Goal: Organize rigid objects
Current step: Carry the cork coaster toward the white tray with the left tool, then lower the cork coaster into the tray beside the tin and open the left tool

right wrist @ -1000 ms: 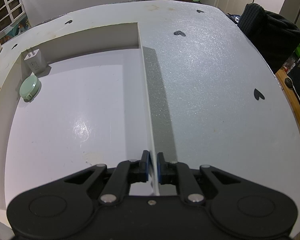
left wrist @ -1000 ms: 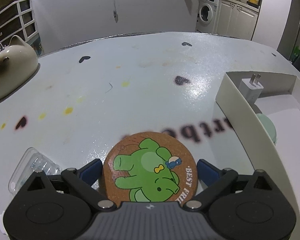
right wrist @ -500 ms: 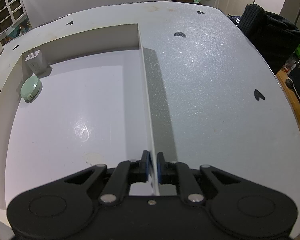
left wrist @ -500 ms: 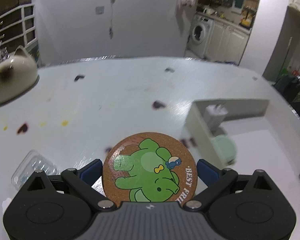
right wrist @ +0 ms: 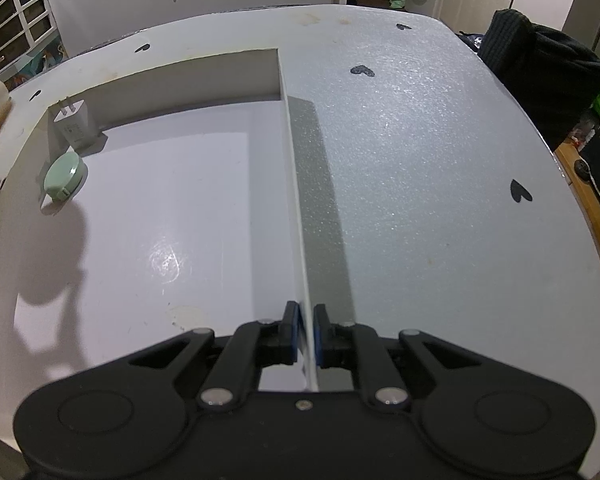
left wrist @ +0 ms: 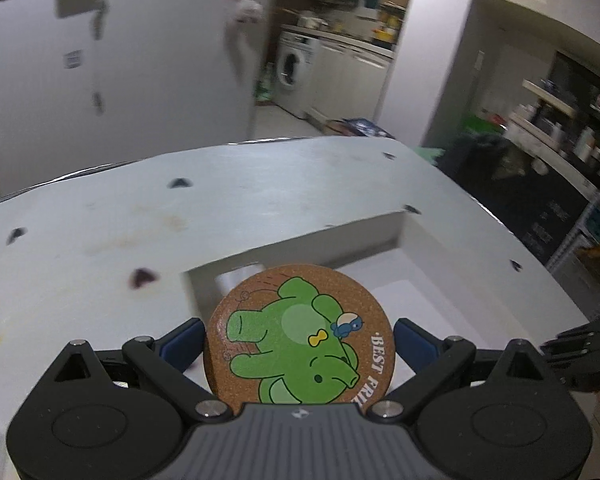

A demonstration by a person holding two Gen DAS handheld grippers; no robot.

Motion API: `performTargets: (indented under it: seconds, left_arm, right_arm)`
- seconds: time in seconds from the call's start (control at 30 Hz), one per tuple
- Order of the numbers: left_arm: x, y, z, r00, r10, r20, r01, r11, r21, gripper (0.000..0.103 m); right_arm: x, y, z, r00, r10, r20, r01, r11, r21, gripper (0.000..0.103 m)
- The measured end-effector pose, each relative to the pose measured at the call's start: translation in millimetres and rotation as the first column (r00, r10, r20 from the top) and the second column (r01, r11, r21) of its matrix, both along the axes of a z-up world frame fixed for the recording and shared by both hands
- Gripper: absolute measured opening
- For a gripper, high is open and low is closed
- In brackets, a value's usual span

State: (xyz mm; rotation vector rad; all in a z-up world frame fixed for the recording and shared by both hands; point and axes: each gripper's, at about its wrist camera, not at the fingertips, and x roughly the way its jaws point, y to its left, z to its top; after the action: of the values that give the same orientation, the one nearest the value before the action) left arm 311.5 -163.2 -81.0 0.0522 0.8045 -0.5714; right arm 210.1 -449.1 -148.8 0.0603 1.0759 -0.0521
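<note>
White table (right wrist: 420, 160), your tray (right wrist: 180, 92) on it.
Your left gripper (left wrist: 300, 340) pinches the coaster (left wrist: 300, 332) above the tray; your right gripper (right wrist: 306, 336) clamps its wall, tilted down.

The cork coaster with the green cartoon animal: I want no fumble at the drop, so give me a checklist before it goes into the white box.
1. Left gripper clamped on the round cork coaster: ok.
2. Right gripper pinching the white box's side wall to steady it: ok.
3. Bare floor in the box for the coaster: ok.
4. White plug charger and mint round case tucked in the far left corner, out of the way: ok.
5. Coaster fully past the box's wall: cannot tell.
</note>
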Motion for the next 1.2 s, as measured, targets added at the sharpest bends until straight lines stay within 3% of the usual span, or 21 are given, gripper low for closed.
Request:
performTargets:
  seconds: [0.23, 0.43, 0.8, 1.2]
  left_arm:
    - [18, -52, -15, 0.995, -0.09, -0.042, 0.09, 0.996, 0.014, 0.099]
    - [43, -83, -37, 0.992, -0.096, -0.084, 0.1, 0.994, 0.041, 0.099]
    - [73, -108, -58, 0.99, -0.091, -0.107, 0.102, 0.99, 0.099, 0.099]
    - [75, -114, -69, 0.99, -0.074, -0.12, 0.093, 0.983, 0.156, 0.099]
  right_arm:
    - [-1, -1, 0, 1.0, 0.001, 0.002, -0.001, 1.0, 0.005, 0.009]
    - [0, -2, 0, 1.0, 0.005, -0.002, -0.005, 1.0, 0.006, 0.009]
    - [2, -2, -1, 1.0, 0.013, -0.01, -0.013, 1.0, 0.008, 0.009]
    - [3, -2, -1, 1.0, 0.011, -0.012, -0.011, 1.0, 0.009, 0.009]
